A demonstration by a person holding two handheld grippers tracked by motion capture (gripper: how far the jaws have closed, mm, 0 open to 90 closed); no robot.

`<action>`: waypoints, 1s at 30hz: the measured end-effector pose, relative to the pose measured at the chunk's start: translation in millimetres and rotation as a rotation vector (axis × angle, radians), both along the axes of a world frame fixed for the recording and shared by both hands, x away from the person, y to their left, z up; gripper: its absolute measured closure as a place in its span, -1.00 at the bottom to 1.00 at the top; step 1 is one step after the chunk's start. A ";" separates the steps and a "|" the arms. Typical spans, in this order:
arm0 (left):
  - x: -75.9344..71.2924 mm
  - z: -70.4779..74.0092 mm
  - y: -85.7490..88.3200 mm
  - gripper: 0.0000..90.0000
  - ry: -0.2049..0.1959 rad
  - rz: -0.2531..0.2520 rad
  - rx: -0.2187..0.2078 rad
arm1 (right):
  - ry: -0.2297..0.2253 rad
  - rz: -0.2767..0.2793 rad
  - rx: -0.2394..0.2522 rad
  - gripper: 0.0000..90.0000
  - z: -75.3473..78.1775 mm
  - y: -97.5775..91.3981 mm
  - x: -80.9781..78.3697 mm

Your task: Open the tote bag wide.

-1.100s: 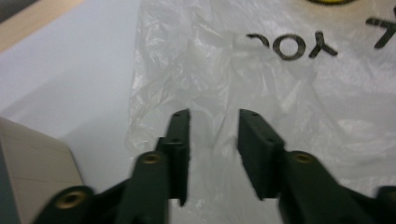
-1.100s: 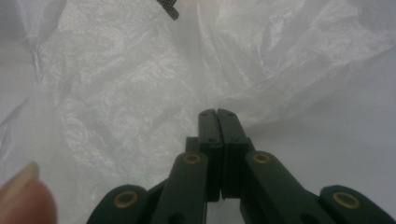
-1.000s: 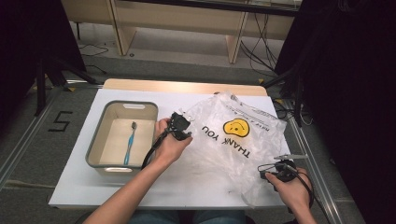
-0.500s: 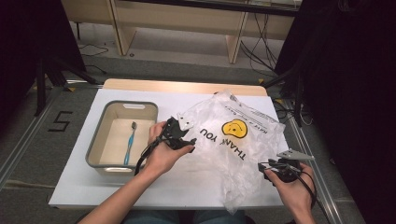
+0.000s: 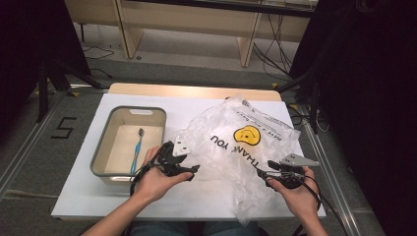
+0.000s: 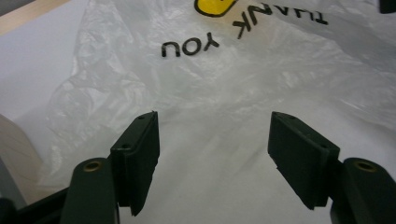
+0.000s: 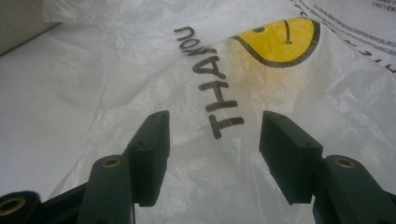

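A crumpled clear plastic bag (image 5: 236,147) with a yellow smiley (image 5: 247,134) and "THANK YOU" print lies on the white table (image 5: 98,196). My left gripper (image 5: 189,166) hovers at the bag's near-left edge. Its jaws have just been opening and stand open, with nothing pinched; in the left gripper view the bag (image 6: 233,70) lies beyond the gripper (image 6: 212,119). My right gripper (image 5: 263,173) is at the bag's near-right side, its jaws also just opened. In the right gripper view the gripper (image 7: 212,116) is open above the bag (image 7: 140,56), off the film.
A grey tray (image 5: 105,142) stands on the left of the table with a blue toothbrush (image 5: 136,150) inside. Its near-right corner is close to my left hand. Beyond the table's wooden far edge (image 5: 196,91) are floor, cables and furniture legs.
The right gripper has opened and let go of the bag's near corner. The left hand has drawn back toward the near edge with its jaws wider. The bag has slackened onto the table.
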State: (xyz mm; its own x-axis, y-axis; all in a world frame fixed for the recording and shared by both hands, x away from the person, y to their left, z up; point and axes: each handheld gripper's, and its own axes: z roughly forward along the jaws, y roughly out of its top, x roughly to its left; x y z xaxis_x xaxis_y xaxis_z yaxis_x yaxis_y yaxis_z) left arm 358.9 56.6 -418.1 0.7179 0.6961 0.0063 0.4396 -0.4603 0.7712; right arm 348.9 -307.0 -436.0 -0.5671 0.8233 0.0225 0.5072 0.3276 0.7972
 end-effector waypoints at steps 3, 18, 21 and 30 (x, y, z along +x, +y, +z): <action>-10.8 -4.3 9.1 -0.26 -0.015 -0.012 -0.007 | -0.017 0.017 0.014 -0.03 0.1 3.8 3.3; -23.6 -21.2 1.5 -0.22 -0.008 -0.046 0.014 | -0.047 0.120 -0.007 -0.01 0.5 36.2 17.3; -22.4 -23.2 -3.3 -0.15 -0.006 -0.050 0.020 | -0.048 0.154 -0.021 -0.01 -0.1 45.0 19.9; -11.7 -33.5 -18.5 0.03 0.005 -0.066 0.049 | -0.043 0.229 -0.052 -0.07 0.1 66.5 26.8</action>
